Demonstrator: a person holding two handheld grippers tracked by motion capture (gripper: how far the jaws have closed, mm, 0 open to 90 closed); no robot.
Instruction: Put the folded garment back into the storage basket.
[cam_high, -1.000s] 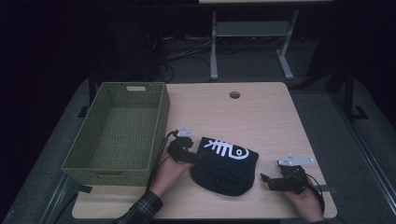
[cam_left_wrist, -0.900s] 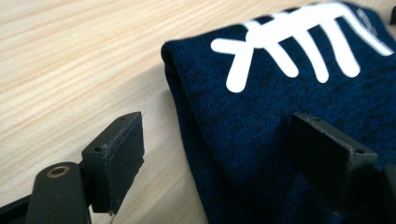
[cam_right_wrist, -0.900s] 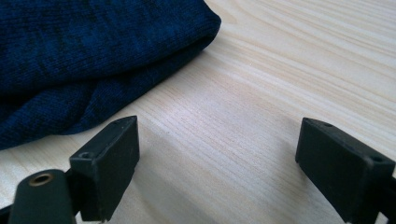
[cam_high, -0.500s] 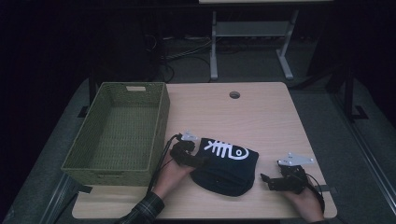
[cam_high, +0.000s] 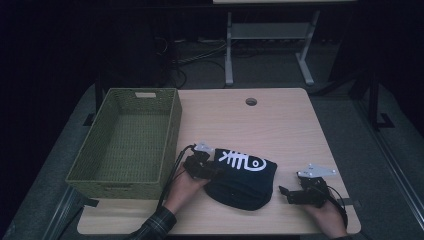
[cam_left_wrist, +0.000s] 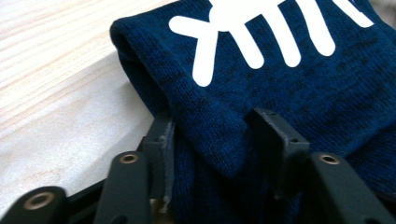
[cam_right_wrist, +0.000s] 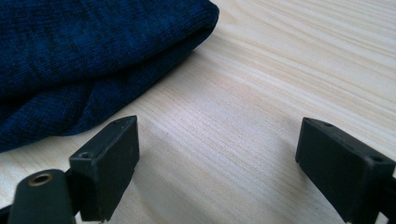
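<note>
Currently I am working the grasp step on the folded dark-blue knit garment (cam_high: 242, 177), which is lying on the near half of the wooden table (cam_high: 280, 125), between my two hands and just right of the green woven basket (cam_high: 127, 137). My left gripper (cam_left_wrist: 217, 140) has just been closing its jaws, and a fold of the garment's edge is sitting between them; the left pad is pressing on the cloth and the right jaw is lying against the fold, so I am judging this a grip on the garment's left edge. My right gripper (cam_right_wrist: 219, 154) is resting near the garment's right side with its jaws spread wide and nothing between them, bare tabletop showing in the gap.

As I judge it, the next move is calling for a firm pinch through all layers before any lift, and a lift high enough to clear the basket's rim; a loose pinch could let the fold slip and open out.

The table is carrying a round cable hole (cam_high: 251, 101) near its far edge. Beyond it, the room is dim, with grey flooring, loose cables and a pale metal frame (cam_high: 265, 42).
</note>
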